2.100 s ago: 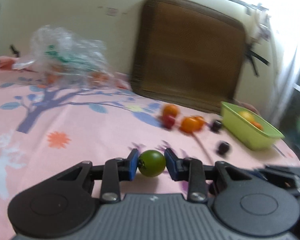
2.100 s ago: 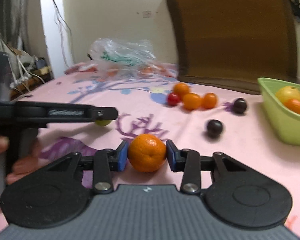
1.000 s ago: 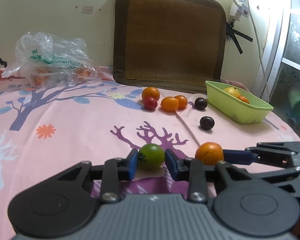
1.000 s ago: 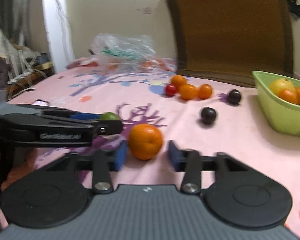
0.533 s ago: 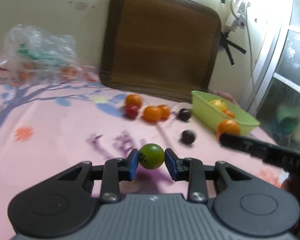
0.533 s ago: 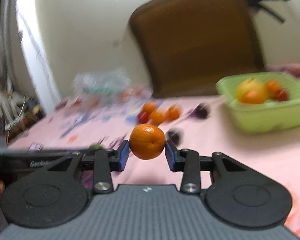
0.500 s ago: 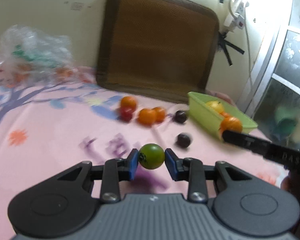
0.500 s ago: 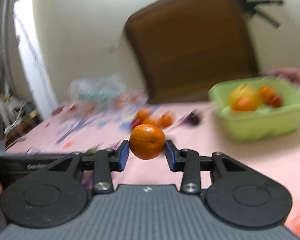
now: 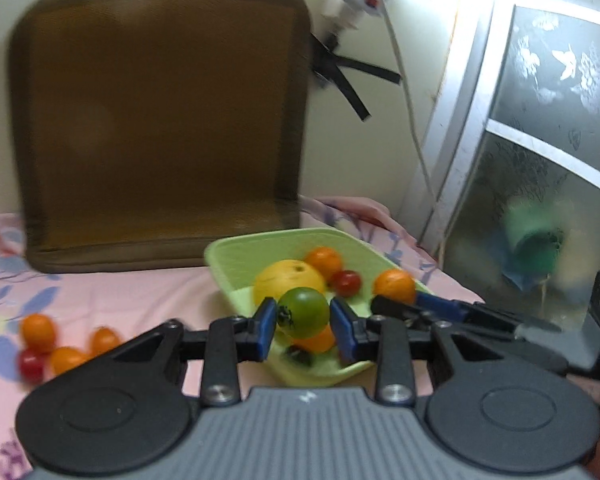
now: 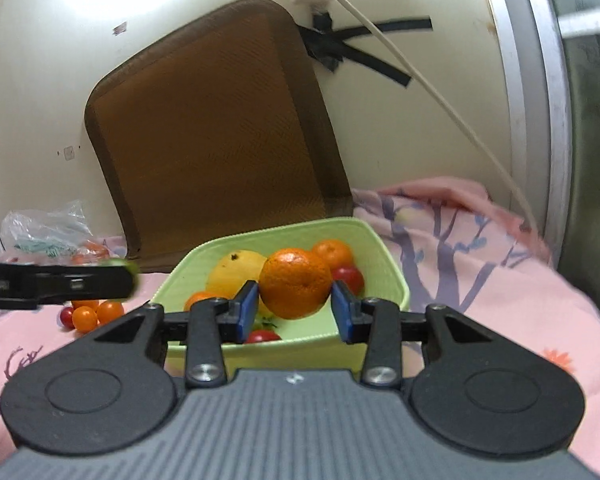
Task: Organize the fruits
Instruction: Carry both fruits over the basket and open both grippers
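Observation:
My left gripper (image 9: 303, 322) is shut on a small green tomato (image 9: 303, 312), held just over the near rim of the light green basket (image 9: 236, 254). My right gripper (image 10: 295, 312) is shut on an orange (image 10: 294, 282), held over the same basket (image 10: 382, 250). Inside the basket lie a yellow fruit (image 10: 236, 268), a small orange (image 10: 332, 254) and red tomatoes (image 10: 348, 276). In the left wrist view the right gripper's orange (image 9: 394, 285) hangs above the basket's right side. The left gripper's tip (image 10: 126, 270) shows at the left of the right wrist view.
Loose small oranges and a red tomato (image 9: 40, 334) lie on the pink patterned cloth (image 10: 480, 280) left of the basket. A brown cushion (image 9: 160, 120) leans on the wall behind. A plastic bag (image 10: 44, 232) sits far left. A cable and window frame (image 9: 460, 140) stand at right.
Both grippers have swung right across the cloth with their fruit still held, and now hang over the green basket. The loose fruits have slid off to the left of both views.

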### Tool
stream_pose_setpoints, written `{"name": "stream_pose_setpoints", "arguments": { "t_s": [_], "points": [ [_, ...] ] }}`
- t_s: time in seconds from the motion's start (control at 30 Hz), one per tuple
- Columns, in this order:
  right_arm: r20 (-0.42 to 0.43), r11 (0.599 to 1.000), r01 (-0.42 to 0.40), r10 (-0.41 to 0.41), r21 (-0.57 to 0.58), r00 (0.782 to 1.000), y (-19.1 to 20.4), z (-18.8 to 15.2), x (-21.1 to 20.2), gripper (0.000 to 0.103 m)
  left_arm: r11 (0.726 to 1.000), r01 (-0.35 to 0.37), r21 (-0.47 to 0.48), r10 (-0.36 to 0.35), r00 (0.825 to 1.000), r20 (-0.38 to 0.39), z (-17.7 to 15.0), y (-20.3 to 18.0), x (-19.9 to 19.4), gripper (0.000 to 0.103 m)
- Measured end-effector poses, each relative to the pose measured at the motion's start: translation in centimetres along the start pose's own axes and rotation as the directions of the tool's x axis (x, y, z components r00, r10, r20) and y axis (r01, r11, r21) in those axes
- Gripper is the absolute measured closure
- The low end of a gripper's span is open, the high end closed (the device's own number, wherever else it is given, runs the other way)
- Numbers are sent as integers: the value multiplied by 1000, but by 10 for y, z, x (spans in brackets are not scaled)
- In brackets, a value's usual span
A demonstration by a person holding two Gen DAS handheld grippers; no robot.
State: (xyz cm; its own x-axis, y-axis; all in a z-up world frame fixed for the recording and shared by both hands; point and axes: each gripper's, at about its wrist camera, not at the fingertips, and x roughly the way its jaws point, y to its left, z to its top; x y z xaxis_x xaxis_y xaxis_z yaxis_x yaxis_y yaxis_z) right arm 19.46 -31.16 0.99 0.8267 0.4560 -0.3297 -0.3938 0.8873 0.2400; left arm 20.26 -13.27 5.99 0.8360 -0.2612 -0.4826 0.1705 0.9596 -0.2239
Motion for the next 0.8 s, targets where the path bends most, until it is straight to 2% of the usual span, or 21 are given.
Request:
{"name": "stream_pose_setpoints", "arguments": {
  "t_s": [0.07,0.27,0.37,0.5,0.63,0.73,0.8],
  "points": [
    [7,1000,1,-1,15,1000,-1,1,-2,52,1000,4,4,-3,1000,-10,3,-10,13,73],
    [103,973,2,-27,230,994,-40,13,-26,51,999,9,44,-8,999,-33,6,-35,41,72],
    [110,940,-7,-32,342,993,-61,14,-31,51,998,-5,70,7,999,-33,4,-42,45,58],
    [96,916,-9,-33,401,995,-70,13,-30,51,997,-18,79,18,1000,-3,10,-38,30,56],
    [98,933,5,-43,360,994,-63,12,-28,52,999,-53,15,51,995,87,23,-5,-11,56],
    [104,943,5,-42,333,994,-59,11,-27,52,991,-122,-59,129,983,134,22,37,-47,56],
    [110,949,7,-43,314,993,-56,10,-27,52,976,-193,-105,207,969,138,14,71,-70,56]
  ]
}}
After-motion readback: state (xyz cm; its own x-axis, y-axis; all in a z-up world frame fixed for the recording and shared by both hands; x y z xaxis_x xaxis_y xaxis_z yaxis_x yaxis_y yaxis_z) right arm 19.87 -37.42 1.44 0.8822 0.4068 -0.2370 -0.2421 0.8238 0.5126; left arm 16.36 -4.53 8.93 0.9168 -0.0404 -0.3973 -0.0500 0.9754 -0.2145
